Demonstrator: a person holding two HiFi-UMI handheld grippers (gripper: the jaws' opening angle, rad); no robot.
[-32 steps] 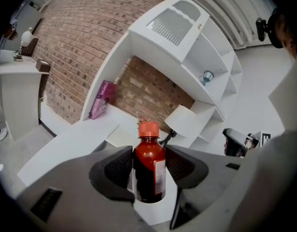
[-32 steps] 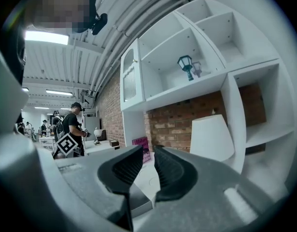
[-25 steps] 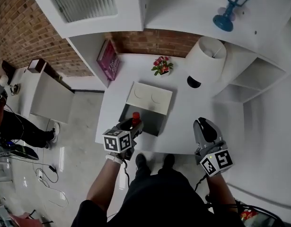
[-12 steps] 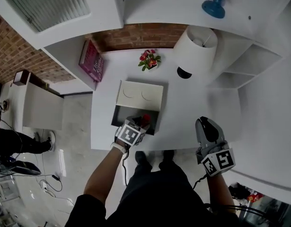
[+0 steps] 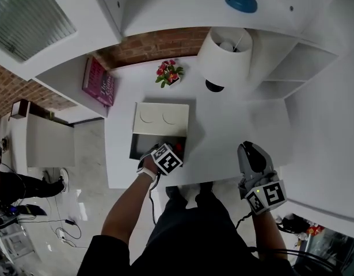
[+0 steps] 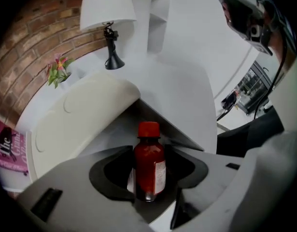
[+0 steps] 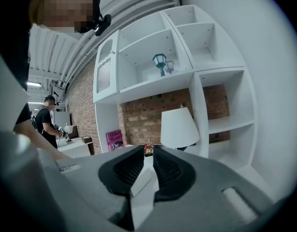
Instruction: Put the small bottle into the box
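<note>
Left gripper [image 5: 174, 150] sits at the near edge of the open box [image 5: 143, 145], on the front part of the white table [image 5: 223, 131]. In the left gripper view its jaws are pinched on the small bottle [image 6: 149, 164], which is dark red with a red cap, stands upright and is gripped around its lower body. The grey inner wall of the box [image 6: 170, 132] and the cream lid [image 6: 76, 124], folded back flat, lie right behind it. From the head view only the red cap [image 5: 178, 149] peeks out past the marker cube, over the box's dark opening. I can't tell whether the base has dipped below the rim or hangs just above it. Right gripper [image 5: 249, 153] is held well apart to your right, off the table's front edge, and its jaws [image 7: 147, 159] are drawn nearly together with nothing between them; it looks toward the shelves and lamp [image 7: 179, 127]. My reading is that pickup and carry are done and the bottle is at the box, but it is not placed — you have not let go. Left to do: lower it to the box floor, open the left claw and lift clear without tipping it. Whether the lid needs closing the task doesn't say.
</note>
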